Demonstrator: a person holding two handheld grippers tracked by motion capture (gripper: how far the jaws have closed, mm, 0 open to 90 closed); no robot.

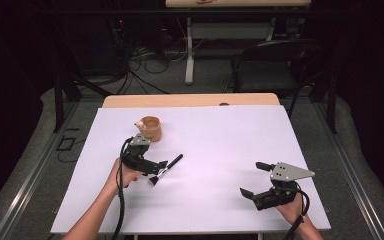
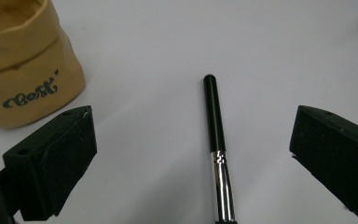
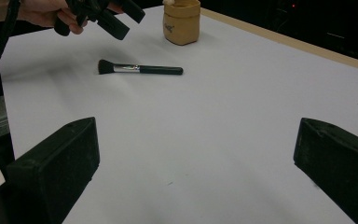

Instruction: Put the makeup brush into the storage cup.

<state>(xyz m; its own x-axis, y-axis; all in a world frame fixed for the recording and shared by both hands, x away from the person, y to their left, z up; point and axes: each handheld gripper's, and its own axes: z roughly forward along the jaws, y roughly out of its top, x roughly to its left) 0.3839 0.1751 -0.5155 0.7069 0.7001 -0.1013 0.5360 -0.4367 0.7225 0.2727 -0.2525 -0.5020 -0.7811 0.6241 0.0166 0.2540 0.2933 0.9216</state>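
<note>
A black makeup brush with a silver ferrule lies flat on the white table top, bristles toward the person. My left gripper hovers open just over its bristle end. In the left gripper view the handle runs up between the wide-apart jaws of that gripper. A tan fabric pouch with dark script stands upright just beyond, at upper left as the pouch. My right gripper rests open and empty at the front right. Its own view shows the brush, pouch and left gripper.
A pale rounded item pokes out of the pouch's rim. The table's wooden far edge lies behind the white top. A dark chair and floor cables sit beyond the table.
</note>
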